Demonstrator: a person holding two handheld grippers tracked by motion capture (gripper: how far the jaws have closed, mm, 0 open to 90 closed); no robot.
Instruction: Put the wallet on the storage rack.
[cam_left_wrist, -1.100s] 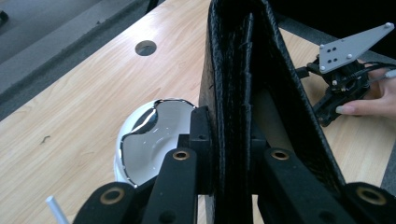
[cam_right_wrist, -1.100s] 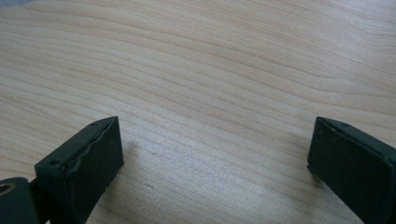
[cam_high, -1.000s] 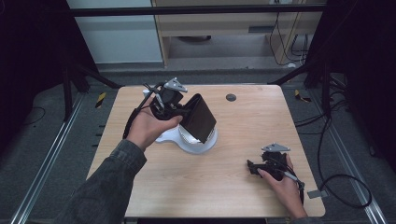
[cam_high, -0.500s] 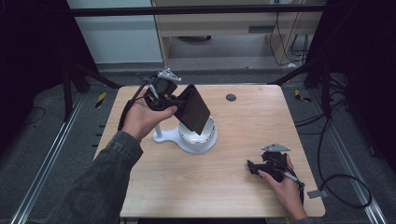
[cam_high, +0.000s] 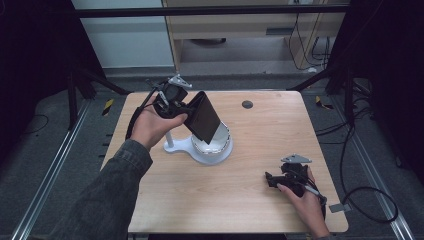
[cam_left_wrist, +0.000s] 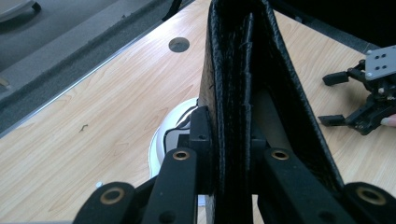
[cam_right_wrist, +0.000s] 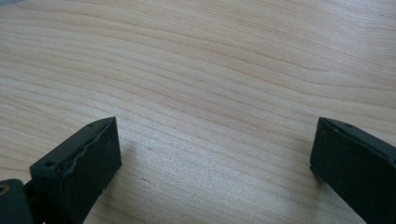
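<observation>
We have the black wallet (cam_high: 204, 118) pinched in our left gripper (cam_high: 176, 102), its jaws closed flat against both leather faces near the folded spine, as the left gripper view shows with the wallet (cam_left_wrist: 243, 88) rising straight out between them. Gripping it at that edge lets the free end hang forward and down beyond the jaws, tilted over the white stand (cam_high: 207, 146) that sits just below and ahead of the gripper on the wooden table (cam_high: 250, 195). From along the jaws, the round white base (cam_left_wrist: 170, 135) lies directly beneath the wallet's left face, so we judge that the wallet is held above the stand and clear of it, though whether its lower corner touches the dish we cannot tell. A small dark grommet (cam_high: 247, 104) sits in the tabletop farther out beyond the wallet. Our right gripper (cam_high: 280, 181) rests low on the table well off to the side, its jaws spread wide with nothing between them but bare wood (cam_right_wrist: 210, 93); we judge it is parked there to keep out of the way while the left hand does the carrying.
</observation>
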